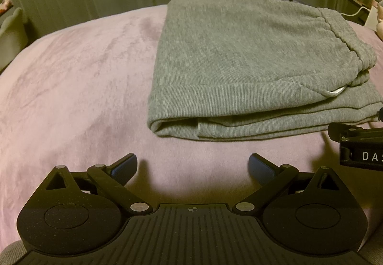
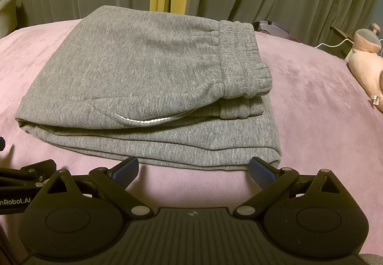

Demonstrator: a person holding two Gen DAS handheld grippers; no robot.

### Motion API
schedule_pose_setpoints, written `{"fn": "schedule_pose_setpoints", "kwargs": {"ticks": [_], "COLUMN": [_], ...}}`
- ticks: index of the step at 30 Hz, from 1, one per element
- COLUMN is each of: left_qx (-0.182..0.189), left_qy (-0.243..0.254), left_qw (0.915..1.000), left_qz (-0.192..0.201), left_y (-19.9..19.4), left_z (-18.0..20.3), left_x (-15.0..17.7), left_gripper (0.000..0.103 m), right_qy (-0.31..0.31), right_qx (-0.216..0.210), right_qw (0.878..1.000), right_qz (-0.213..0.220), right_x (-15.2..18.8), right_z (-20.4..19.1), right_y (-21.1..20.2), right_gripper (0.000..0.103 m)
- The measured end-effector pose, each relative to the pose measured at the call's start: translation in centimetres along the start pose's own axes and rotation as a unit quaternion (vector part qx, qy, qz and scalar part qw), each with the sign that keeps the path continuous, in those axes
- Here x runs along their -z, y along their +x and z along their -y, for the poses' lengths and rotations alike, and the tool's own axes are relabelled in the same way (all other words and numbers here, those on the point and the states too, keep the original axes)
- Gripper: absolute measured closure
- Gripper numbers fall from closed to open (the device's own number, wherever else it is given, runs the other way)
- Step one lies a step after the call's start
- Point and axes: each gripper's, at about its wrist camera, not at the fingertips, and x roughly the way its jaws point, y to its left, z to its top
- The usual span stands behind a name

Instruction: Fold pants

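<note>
Grey sweatpants [image 2: 143, 87] lie folded in a thick stack on the purple blanket [image 1: 71, 87], centre of the right wrist frame; left gripper [image 1: 192, 166] and right gripper [image 2: 194, 169] both hold their fingers wide and empty; a careless nudge could slide the top layer; the white drawstring [image 2: 143, 120] might snag.

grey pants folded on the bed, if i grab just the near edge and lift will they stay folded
Probably not: the pants are soft knit in loose stacked layers, so lower ones would likely sag open. The plush blanket looks grippy, so pushing may bunch them rather than slide. Both grippers are open.
</note>
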Motion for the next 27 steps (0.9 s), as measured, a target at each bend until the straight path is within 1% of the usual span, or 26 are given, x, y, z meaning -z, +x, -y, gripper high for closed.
{"fn": "schedule_pose_setpoints", "kwargs": {"ticks": [27], "left_qx": [0.0], "left_qy": [0.0], "left_qw": [1.0], "left_qz": [-0.001], "left_y": [0.06], "left_z": [0.02], "left_x": [-0.11], "left_gripper": [0.001], "right_qy": [0.0], "right_qx": [0.001], "right_qw": [1.0], "right_qz": [0.0], "right_x": [0.01], "right_z": [-0.1], "right_y": [-0.06], "right_gripper": [0.004]}}
